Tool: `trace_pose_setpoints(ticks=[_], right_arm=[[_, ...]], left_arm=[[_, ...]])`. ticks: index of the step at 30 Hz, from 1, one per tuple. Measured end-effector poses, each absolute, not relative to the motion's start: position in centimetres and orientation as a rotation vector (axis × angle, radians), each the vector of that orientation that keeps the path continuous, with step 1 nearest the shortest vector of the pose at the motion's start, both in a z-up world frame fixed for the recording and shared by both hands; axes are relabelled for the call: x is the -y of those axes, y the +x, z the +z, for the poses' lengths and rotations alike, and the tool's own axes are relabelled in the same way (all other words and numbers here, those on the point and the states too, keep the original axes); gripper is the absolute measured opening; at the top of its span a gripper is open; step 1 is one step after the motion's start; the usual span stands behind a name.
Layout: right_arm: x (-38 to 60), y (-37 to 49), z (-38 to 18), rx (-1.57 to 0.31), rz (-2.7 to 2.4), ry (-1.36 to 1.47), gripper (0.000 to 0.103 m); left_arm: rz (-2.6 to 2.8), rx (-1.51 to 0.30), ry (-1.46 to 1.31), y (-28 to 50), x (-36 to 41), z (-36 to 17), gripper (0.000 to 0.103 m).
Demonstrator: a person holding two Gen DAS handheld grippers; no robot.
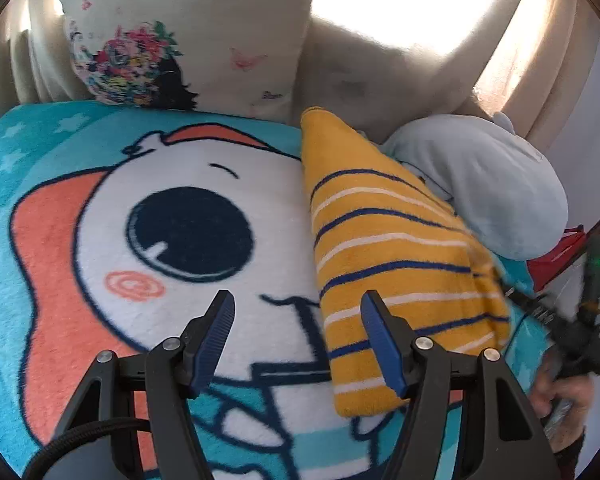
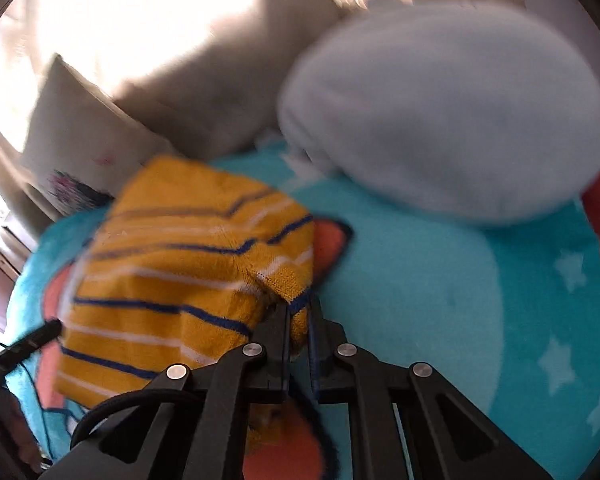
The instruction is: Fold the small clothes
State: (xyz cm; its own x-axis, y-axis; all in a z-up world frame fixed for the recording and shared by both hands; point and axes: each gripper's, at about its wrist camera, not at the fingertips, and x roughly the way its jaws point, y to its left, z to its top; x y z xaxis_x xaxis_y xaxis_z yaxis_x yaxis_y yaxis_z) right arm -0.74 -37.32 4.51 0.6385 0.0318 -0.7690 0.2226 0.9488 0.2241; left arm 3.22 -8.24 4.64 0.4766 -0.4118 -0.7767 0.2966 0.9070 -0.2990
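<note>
A small yellow garment with blue and white stripes (image 1: pixel 388 248) lies on a cartoon-print blanket (image 1: pixel 100 208), stretched from the far pillows toward the near right. My left gripper (image 1: pixel 296 308) is open and empty, its blue pads just left of the garment's near end. In the right wrist view my right gripper (image 2: pixel 299 300) is shut on a corner of the garment (image 2: pixel 172 272) and holds that edge lifted above the blanket (image 2: pixel 440 300). The view is blurred by motion. The right gripper's body also shows in the left wrist view (image 1: pixel 572 340).
A cream pillow with a floral print (image 1: pixel 188 36) and a beige cushion (image 1: pixel 364 84) stand at the back. A pale blue plush cushion (image 1: pixel 492 192) lies right of the garment, with a red item (image 1: pixel 556 256) beside it. Bright curtains hang behind.
</note>
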Motion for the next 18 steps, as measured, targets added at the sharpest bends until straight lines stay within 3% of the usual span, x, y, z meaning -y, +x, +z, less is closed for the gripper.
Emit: trace_pose_setpoints(ticks=[4,8,12,18], right_arm=[[36.3,-0.5,3.6,-0.905,-0.066,0.277,0.008],[36.8,-1.4,7.7,-0.792,-0.043,0.304,0.026],[35.5,-0.2,11.1,-0.714,0.0,0.278,0.026],[34.1,6.4,5.1,-0.904,0.037,0.345,0.026]], left_arm=[[-0.457,-0.996,-0.122,4.1,10.0,3.5,0.066],[-0.446,-1.019,-0.096,4.9,10.5,2.4,0.071],[-0.434,-0.994,-0.062,4.6,10.9,2.4,0.074],[-0.419,-0.988,-0.061,4.4,10.9,2.2,0.078]])
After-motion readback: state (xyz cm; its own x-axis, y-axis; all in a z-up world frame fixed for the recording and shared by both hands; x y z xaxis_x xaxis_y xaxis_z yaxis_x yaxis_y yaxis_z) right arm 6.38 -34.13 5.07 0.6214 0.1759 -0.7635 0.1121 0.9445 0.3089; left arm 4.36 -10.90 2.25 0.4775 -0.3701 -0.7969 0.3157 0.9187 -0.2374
